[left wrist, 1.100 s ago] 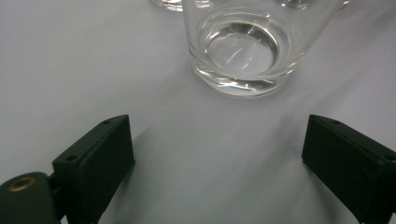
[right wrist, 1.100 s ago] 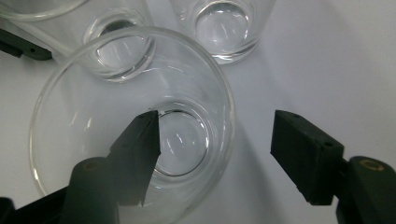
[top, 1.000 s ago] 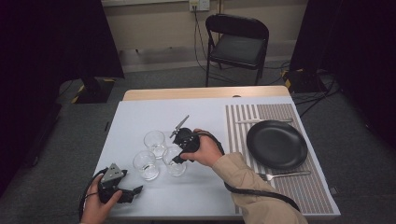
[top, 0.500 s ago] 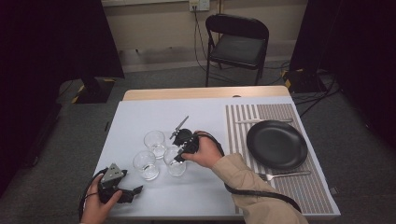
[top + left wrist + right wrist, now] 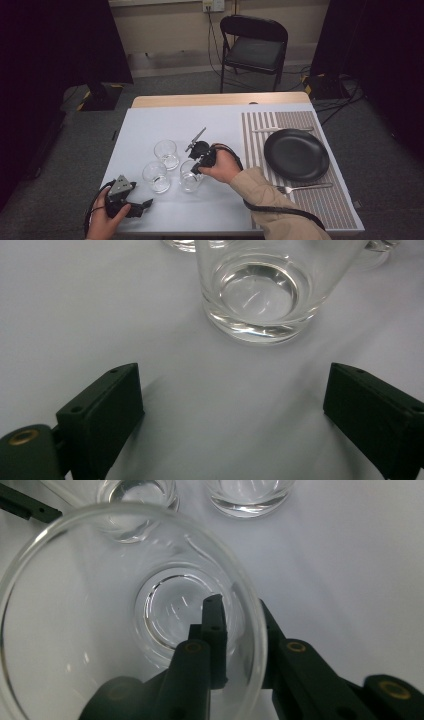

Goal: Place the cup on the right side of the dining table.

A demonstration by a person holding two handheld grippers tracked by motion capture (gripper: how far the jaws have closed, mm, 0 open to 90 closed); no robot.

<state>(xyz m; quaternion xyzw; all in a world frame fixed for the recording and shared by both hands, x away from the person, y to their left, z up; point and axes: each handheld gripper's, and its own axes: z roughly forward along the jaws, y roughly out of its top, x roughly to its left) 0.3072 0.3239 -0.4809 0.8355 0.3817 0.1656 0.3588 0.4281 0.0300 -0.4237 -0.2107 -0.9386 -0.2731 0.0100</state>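
Glass tumbler (image 5: 130, 615) nearest our right gripper (image 5: 199, 161) is the piece in hand: our right jaws have just been closing and now pinch its rim wall, one jaw inside the cup and the other outside against the wall, as the right gripper view shows. It stands upright on the white desk (image 5: 150, 125), directly beneath those jaws. We judge it rigid, smooth and slippery, fairly light with a thick, heavy base, and breakable if it tips or knocks a neighbour; a rim pinch like this one seems a sound hold, provided we lift straight up and keep it level. It holds nothing; we see clear glass down to the bottom. Two more tumblers stand just beyond the jaws' tips, the second tumbler (image 5: 156, 177) and the third tumbler (image 5: 166, 154), both upright and empty, close enough that a sideways swing could clink them. Our left gripper (image 5: 131, 207) rests low near the desk's near edge with its jaws spread wide and nothing between them; the second tumbler (image 5: 260, 290) sits just ahead of their tips, not touched. Well off to the far side of our right jaws lies a striped mat (image 5: 260, 145) carrying a black plate (image 5: 296, 154), also bare, with a fork (image 5: 302, 188) beside it.
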